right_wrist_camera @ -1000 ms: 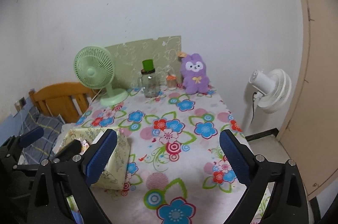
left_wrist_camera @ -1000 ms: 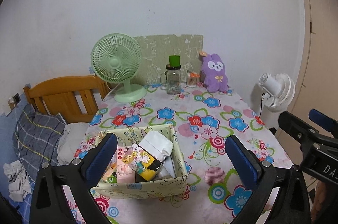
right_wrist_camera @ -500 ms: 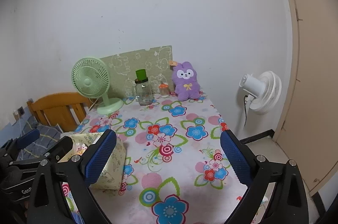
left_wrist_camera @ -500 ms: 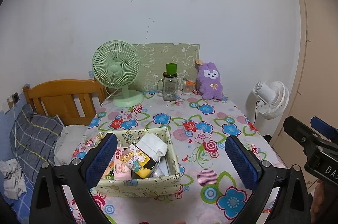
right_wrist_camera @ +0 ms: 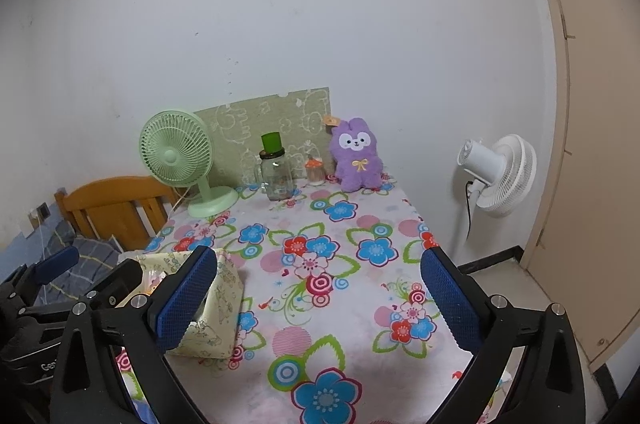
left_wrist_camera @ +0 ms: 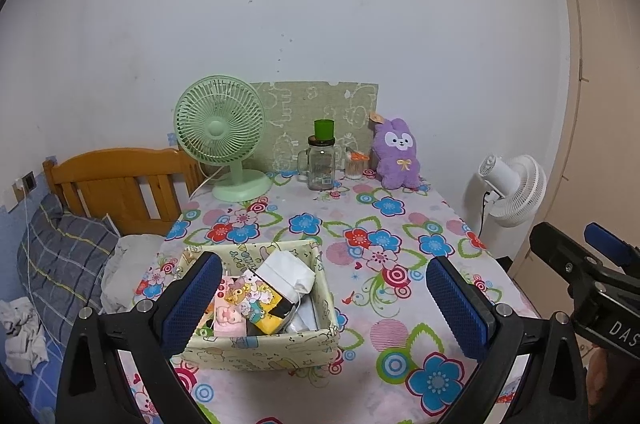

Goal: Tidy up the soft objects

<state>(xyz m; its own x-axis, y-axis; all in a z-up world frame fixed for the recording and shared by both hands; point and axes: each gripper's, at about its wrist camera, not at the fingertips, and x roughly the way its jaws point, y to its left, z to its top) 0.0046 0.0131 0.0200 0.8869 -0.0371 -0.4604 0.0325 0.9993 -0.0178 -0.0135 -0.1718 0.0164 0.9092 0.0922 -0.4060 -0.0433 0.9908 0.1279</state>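
In the left wrist view, our left gripper (left_wrist_camera: 326, 300) is wide open and holds nothing, and just past it on the near left of the flowery tablecloth (left_wrist_camera: 400, 224) sits the pale green cloth box (left_wrist_camera: 256, 348) stuffed with soft packs, while the fluffy purple bunny toy (left_wrist_camera: 397, 154) sits upright far off by the wall. In the right wrist view, our right gripper (right_wrist_camera: 318, 298) is wide open and empty too, well short of the bunny (right_wrist_camera: 358, 156). We cannot tell if the bunny belongs there or in the box, so this fits either tidying under way or tidying finished.
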